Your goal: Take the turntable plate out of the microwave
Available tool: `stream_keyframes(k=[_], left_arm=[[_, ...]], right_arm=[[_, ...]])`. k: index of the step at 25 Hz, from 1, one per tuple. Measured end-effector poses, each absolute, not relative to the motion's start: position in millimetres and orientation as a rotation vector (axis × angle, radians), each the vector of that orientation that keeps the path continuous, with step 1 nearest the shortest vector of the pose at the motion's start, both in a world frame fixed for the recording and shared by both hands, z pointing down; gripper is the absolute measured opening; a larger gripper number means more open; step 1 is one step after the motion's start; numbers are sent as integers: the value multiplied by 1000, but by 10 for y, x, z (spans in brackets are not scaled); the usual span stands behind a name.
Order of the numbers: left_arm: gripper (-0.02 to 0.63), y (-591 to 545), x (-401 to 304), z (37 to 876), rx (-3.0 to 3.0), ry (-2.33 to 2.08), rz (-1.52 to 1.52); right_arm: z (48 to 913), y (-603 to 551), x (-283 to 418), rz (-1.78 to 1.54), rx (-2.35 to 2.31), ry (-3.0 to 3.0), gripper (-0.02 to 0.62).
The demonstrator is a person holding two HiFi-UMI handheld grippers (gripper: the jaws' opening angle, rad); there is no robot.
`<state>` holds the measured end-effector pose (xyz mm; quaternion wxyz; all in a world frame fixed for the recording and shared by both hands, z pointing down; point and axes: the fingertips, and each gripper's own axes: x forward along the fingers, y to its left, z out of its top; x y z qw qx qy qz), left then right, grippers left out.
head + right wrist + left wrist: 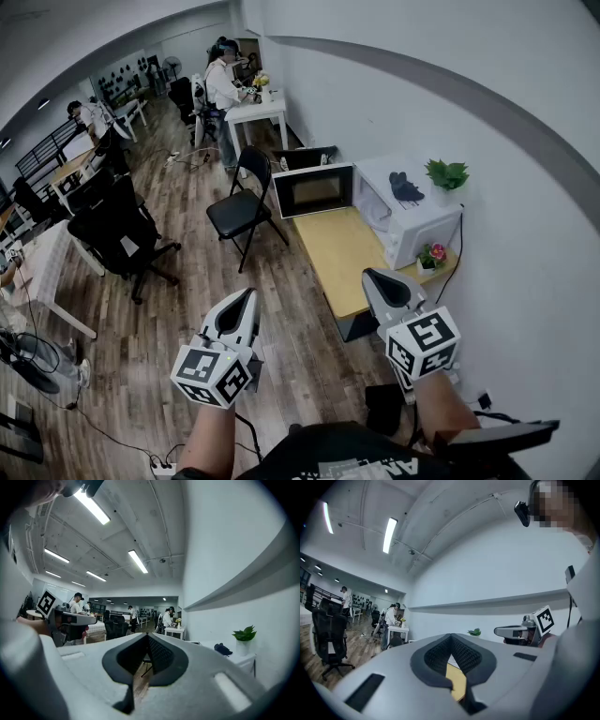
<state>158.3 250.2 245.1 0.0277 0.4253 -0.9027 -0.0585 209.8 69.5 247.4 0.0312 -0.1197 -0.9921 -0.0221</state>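
The head view shows the microwave on the far end of the table, by the wall. Its door is swung wide open. The plate cannot be seen inside from here.

The left gripper is over the floor. The right gripper is by the table's near edge. Both are well apart from the microwave.

Each gripper's own view shows its jaws pressed together, with nothing in them. The left gripper view peeks at the table, and the right gripper view at the floor.

A chair stands near the door. There is bare floor between the chair and the grippers.
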Motion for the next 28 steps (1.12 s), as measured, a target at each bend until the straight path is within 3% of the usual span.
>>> stream_keyframes(k=[8,15,28], left_arm=[[0,2446,1550,2566,1272,-2775,-82],[0,2472,1550,2551,1296,-2762,-154],[0,2584,1475,2532,1345,-2756,-205]], right_arm=[[2489,675,2075,-47,-370,-3053,5],[2459,731,2067,-225,-339,-3071,6],[2456,832,1985,-153,-333,-3092,6]])
